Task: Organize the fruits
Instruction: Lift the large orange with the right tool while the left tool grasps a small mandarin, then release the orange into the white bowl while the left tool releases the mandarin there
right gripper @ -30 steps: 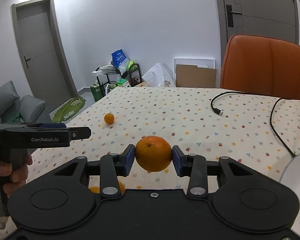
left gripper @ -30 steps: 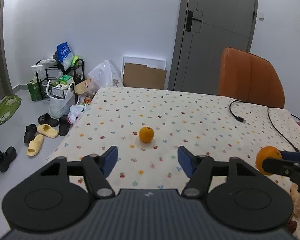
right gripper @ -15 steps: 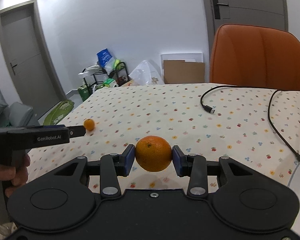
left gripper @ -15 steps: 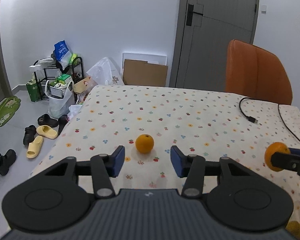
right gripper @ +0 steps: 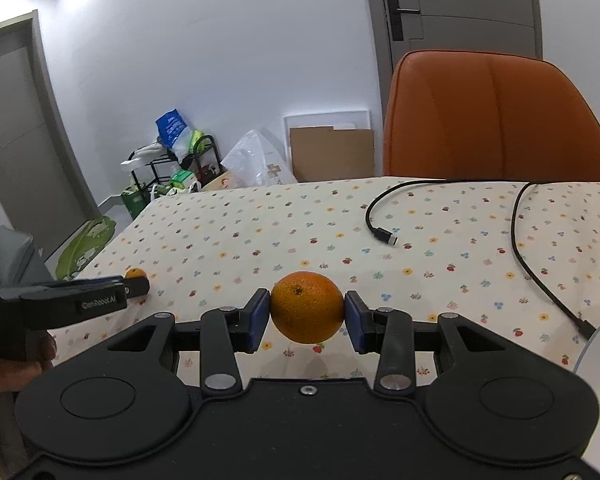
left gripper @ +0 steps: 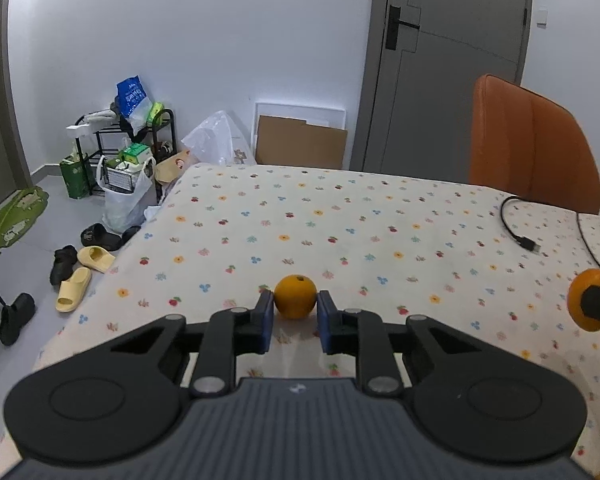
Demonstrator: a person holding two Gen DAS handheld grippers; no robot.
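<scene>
In the left wrist view, the left gripper (left gripper: 293,322) has come forward and narrowed since a second ago: its blue pads (left gripper: 265,320) now flank the small round orange (left gripper: 295,296) lying on the flower-printed tablecloth (left gripper: 340,232). The pads sit just beside the fruit's sides; whether they press it yet I cannot tell, so the grasp looks about to close rather than done. At the right edge the second orange shows in the other tool, off the cloth.

In the right wrist view, the right gripper (right gripper: 307,320) stays clamped on the larger dimpled orange (right gripper: 307,307), held above the cloth, pads touching both sides. A black cable (right gripper: 380,232) lies beyond. At far left the left gripper's tip reaches the small orange. With both fruits in hand, carrying them to one place could follow; no container is clearly visible.
</scene>
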